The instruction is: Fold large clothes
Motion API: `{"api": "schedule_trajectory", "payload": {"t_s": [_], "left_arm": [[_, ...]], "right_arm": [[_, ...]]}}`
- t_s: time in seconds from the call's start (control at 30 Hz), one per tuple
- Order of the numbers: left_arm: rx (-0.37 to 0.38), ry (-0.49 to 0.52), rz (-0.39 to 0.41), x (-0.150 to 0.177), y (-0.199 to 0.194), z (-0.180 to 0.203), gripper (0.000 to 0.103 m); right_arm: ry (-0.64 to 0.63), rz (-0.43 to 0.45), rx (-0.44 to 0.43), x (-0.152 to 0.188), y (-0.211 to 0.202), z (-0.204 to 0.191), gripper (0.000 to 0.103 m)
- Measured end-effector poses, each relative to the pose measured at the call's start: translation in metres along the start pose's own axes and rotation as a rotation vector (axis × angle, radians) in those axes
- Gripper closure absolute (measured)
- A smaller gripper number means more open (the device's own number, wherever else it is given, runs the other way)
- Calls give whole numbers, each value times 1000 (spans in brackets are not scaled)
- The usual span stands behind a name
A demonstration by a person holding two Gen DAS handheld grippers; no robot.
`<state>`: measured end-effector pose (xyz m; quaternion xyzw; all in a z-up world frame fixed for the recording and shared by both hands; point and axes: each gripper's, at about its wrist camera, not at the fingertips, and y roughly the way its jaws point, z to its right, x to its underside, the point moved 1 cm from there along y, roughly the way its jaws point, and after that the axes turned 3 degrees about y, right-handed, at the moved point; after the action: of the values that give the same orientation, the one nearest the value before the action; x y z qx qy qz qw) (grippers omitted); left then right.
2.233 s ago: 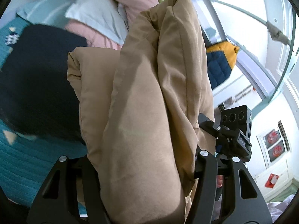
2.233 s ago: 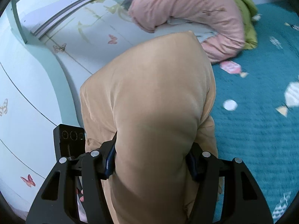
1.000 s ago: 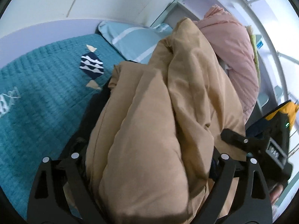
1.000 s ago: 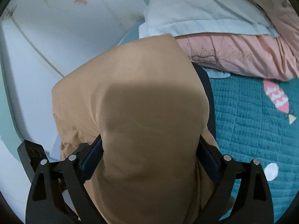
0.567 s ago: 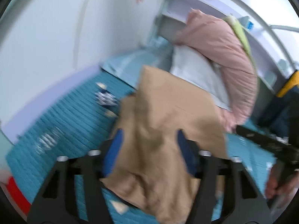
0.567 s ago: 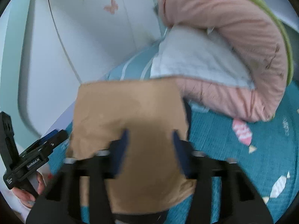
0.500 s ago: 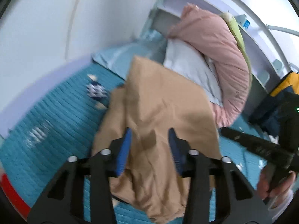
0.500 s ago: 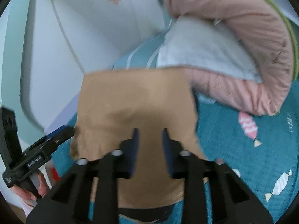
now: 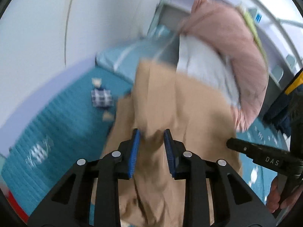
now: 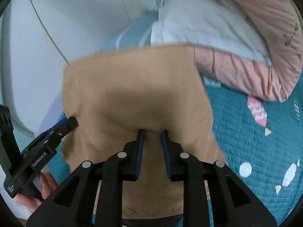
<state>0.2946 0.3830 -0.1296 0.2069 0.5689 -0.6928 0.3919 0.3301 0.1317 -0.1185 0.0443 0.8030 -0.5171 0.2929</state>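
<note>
Left hand-held gripper (image 9: pixel 151 135): jaws just narrowed, blue pads close together with a tan fold bunched between them; whether they pinch it, too blurred to tell.
Right hand-held gripper (image 10: pixel 152 133): narrow gap, tan cloth in the gap; a true pinch not clear.
Tan garment (image 10: pixel 136 87): folded, lying on the bed.
Bed cover (image 10: pixel 255 151): teal, quilted, candy-patterned.
Pink duvet (image 10: pixel 246 71): bundled beyond the garment, white pillow (image 10: pixel 198 19) against it.
</note>
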Motion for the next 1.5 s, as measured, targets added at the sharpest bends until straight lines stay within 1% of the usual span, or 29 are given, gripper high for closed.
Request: {"api": "schedule_trajectory", "payload": {"t_s": [0.03,0.1,0.13,0.17,0.2,0.27,0.33,0.37,0.4,0.43,0.5,0.6,0.7,0.73,0.77,0.83,0.87,0.9,0.97,1.03,1.1,1.17,1.23,1.3,1.37,1.5], "left_arm": [[17,-2,18,-9,-2,-1,76],[42,-13,29,-26,-2,0,76],[62,7,36,-35,0,5,76],[61,27,39,-42,4,10,76],[40,48,36,-48,12,16,76],[8,58,11,-54,34,20,76],[-26,32,-32,-51,64,13,76],[-50,15,-61,-47,80,7,76],[-74,-13,-101,-36,103,0,76],[-79,-18,-98,-26,115,-4,76],[-91,-5,-87,-21,118,-6,76],[-75,-7,-80,-28,105,-5,76],[-92,3,-72,-25,94,0,73],[-100,10,-68,-25,92,3,70],[-108,17,-64,-26,91,7,63],[-133,35,-54,-23,82,15,56],[-143,46,-51,-22,78,20,55],[-150,54,-49,-20,75,22,54],[-155,72,-43,-17,65,29,51],[-150,73,-44,-15,59,33,47],[-156,83,-49,-10,53,38,47],[-164,88,-50,-3,45,44,45],[-172,89,-50,6,39,51,39],[-180,98,-61,16,32,60,39],[-177,103,-75,26,25,70,39],[-160,130,-98,47,9,93,38]], "right_arm": [[-4,14,2,-8,-3,-2,84],[-19,34,15,-26,-3,-5,84],[-31,42,25,-34,-1,-6,84],[-45,51,37,-41,1,-9,84],[-61,62,51,-50,6,-11,84],[-69,44,60,-62,21,-11,84],[-97,-17,92,-70,50,-11,83],[-106,-32,92,-71,64,-7,83],[-92,-27,70,-71,73,-2,83],[-57,-17,35,-69,81,5,83],[-26,1,-2,-66,90,15,84],[-35,24,0,-61,84,15,84],[-23,28,-14,-59,71,14,83],[-21,33,-21,-59,66,13,82],[-25,40,-24,-58,61,11,82],[-42,43,-4,-54,50,8,72],[-45,40,38,-52,46,8,54],[-45,49,78,-50,39,9,41],[-49,69,74,-46,27,13,38],[-46,84,94,-38,11,19,31],[-37,98,99,-29,-2,25,24],[-34,106,101,-21,-12,30,21],[-26,124,126,-10,-23,36,18],[-12,140,139,3,-31,41,15],[-1,147,132,13,-38,45,14],[11,171,144,41,-57,50,12]]}}
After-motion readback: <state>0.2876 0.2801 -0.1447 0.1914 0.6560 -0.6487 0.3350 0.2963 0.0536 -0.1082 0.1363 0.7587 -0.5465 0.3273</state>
